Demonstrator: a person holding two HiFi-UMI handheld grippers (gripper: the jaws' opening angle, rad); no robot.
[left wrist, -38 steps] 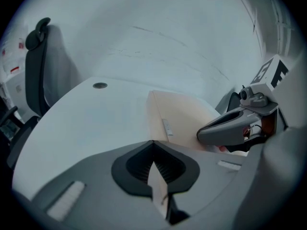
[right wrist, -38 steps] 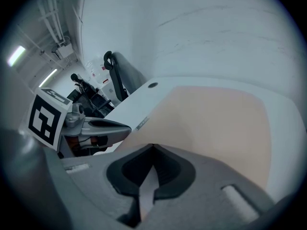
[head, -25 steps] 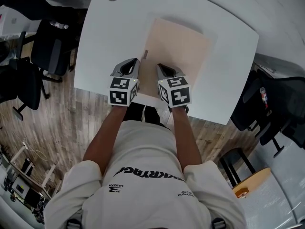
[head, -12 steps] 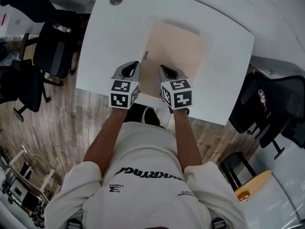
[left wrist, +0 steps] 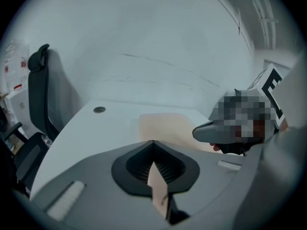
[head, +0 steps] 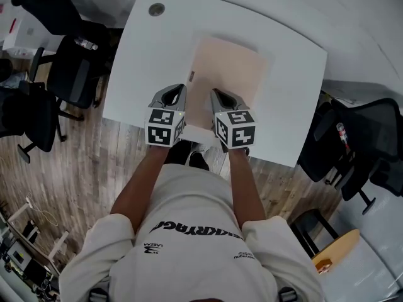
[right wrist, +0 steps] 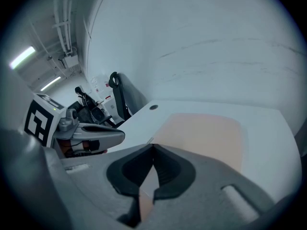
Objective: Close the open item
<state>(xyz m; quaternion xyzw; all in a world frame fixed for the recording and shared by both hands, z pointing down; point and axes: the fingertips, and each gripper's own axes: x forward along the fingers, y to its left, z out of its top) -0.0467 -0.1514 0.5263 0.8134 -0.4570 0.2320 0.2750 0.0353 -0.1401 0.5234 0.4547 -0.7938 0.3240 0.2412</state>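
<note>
A flat pale beige rectangular item [head: 228, 74] lies in the middle of the white table [head: 141, 61], with a small tab on its left edge [head: 191, 75]. It looks flat; I cannot tell if it is open. My left gripper [head: 178, 89] hovers at the item's near left corner, shut with nothing in it. My right gripper [head: 216, 93] is over the item's near edge, shut and empty too. The beige item [left wrist: 165, 126] shows past the shut jaws in the left gripper view, and the same item [right wrist: 204, 131] in the right gripper view.
A round cable hole [head: 156, 9] sits at the table's far left corner. Black office chairs stand to the left [head: 69, 74] and to the right [head: 371, 143]. The floor is wood. A white wall rises behind the table.
Both grippers keep their place at the item's near edge, still shut. The head view has drifted, so the table sits lower in the picture.
</note>
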